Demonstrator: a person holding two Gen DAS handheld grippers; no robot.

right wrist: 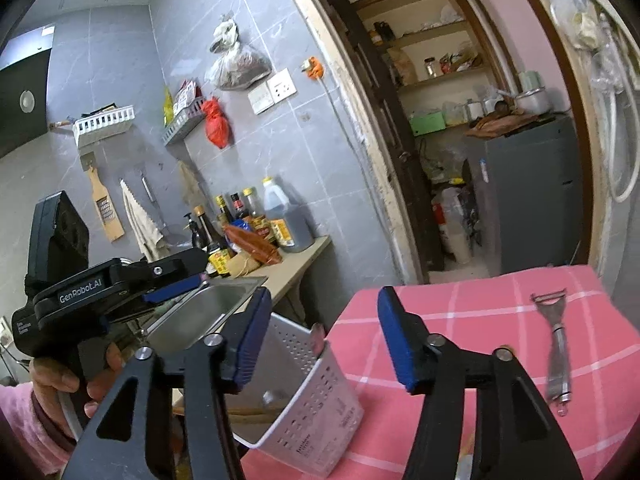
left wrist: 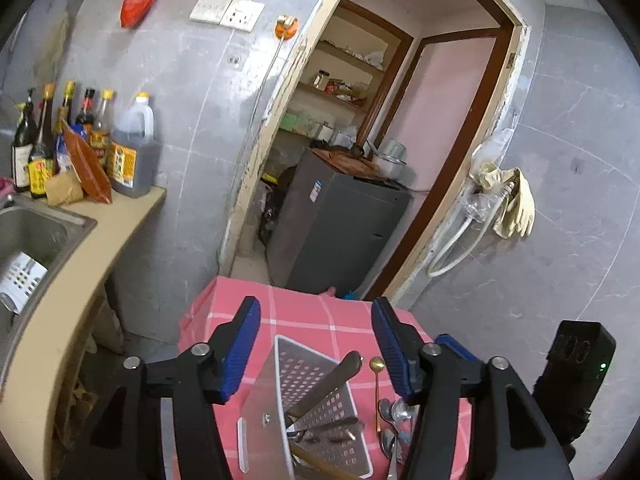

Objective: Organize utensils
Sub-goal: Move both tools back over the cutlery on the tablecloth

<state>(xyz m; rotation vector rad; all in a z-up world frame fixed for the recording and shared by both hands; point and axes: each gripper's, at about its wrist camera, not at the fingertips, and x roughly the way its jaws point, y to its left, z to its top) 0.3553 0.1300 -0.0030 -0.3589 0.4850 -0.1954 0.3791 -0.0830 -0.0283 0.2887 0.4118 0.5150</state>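
A white perforated utensil holder [left wrist: 320, 396] stands on the pink checked tablecloth [left wrist: 304, 312]. It holds a knife with its handle [left wrist: 332, 380] up, and some brown sticks lower down. My left gripper [left wrist: 316, 320] hovers open above the holder, with nothing between its fingers. Several metal spoons [left wrist: 394, 412] and a gold spoon [left wrist: 376, 368] lie just right of the holder. My right gripper [right wrist: 324, 312] is also open and empty, over the holder [right wrist: 316, 396]. A metal peeler [right wrist: 556, 352] lies on the cloth [right wrist: 472, 312] to the right.
A steel sink [left wrist: 36, 236] with a white basket [left wrist: 20, 280] sits in the beige counter [left wrist: 132, 208] at left, backed by sauce bottles [left wrist: 128, 152]. A doorway ahead leads to a grey cabinet [left wrist: 340, 224]. A person's hand [right wrist: 72, 376] holds the left device.
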